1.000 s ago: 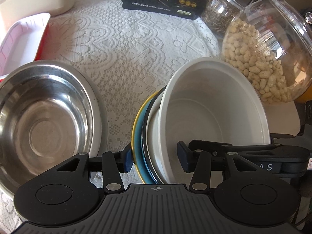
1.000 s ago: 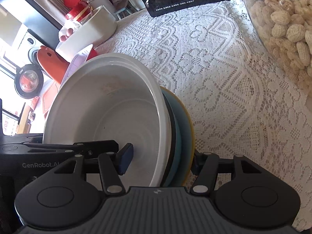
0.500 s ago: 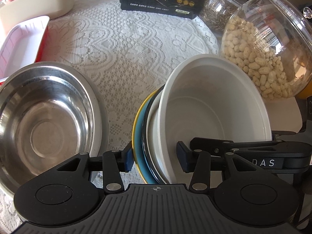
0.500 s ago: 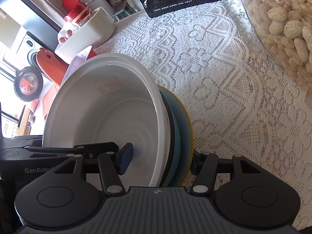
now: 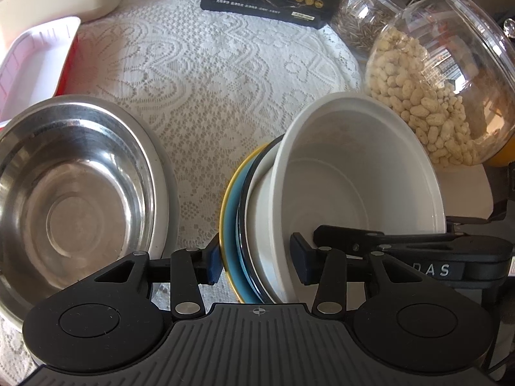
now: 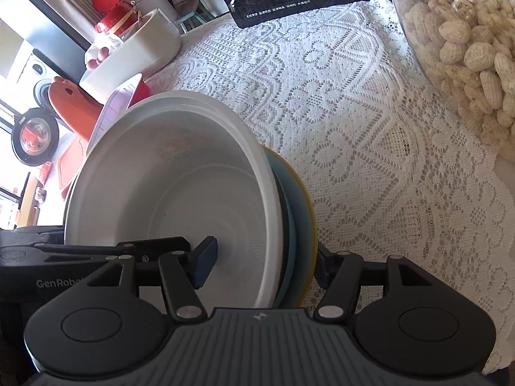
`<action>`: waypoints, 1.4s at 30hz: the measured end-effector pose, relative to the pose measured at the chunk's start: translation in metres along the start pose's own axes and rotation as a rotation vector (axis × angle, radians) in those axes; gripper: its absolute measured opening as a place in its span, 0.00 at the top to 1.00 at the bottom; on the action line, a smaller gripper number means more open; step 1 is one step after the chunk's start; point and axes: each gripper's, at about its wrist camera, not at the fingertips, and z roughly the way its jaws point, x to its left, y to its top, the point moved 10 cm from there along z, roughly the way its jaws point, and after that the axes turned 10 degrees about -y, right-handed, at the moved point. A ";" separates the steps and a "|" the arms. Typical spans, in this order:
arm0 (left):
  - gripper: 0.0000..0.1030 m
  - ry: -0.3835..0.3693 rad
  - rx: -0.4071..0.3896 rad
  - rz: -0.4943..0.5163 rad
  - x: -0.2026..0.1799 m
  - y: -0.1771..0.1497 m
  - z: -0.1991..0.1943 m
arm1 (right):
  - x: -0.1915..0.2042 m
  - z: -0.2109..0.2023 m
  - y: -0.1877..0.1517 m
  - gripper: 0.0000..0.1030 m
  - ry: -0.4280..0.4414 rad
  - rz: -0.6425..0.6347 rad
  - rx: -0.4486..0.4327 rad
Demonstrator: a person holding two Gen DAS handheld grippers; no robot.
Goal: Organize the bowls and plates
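Nested stack of dishes held on edge, with a steel bowl lying flat beside it.

In the left wrist view, a white bowl (image 5: 360,173) fills the lower right of the frame, tipped nearly on its side with its empty inside facing right. Behind it, nested rim to rim, sit a dark-rimmed dish (image 5: 246,193), a blue plate (image 5: 232,225) and a yellow plate (image 5: 225,199), only their edges showing. At lower left a stainless steel bowl (image 5: 74,199) rests upright and empty on the lace-covered tabletop (image 5: 206,74), apart from the stack. In the right wrist view the same stack stands left of centre, the white bowl opening leftward.
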 end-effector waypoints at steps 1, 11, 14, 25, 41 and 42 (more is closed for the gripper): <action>0.56 -0.004 0.001 -0.004 0.001 0.000 0.000 | 0.001 0.000 -0.001 0.41 0.002 -0.001 0.004; 0.56 -0.022 -0.002 -0.009 -0.001 -0.005 -0.005 | 0.004 -0.002 -0.006 0.39 -0.024 -0.009 0.031; 0.55 -0.028 0.008 -0.013 -0.001 -0.008 -0.007 | 0.005 -0.003 -0.007 0.39 -0.028 -0.008 0.037; 0.53 -0.046 0.007 -0.007 -0.002 -0.005 -0.011 | 0.003 -0.001 -0.002 0.38 -0.031 -0.019 0.020; 0.51 0.022 0.058 0.022 -0.003 0.008 0.000 | 0.001 0.005 0.000 0.40 0.061 0.072 0.069; 0.51 0.025 0.062 0.023 -0.003 0.008 0.000 | 0.002 0.005 0.000 0.40 0.060 0.072 0.069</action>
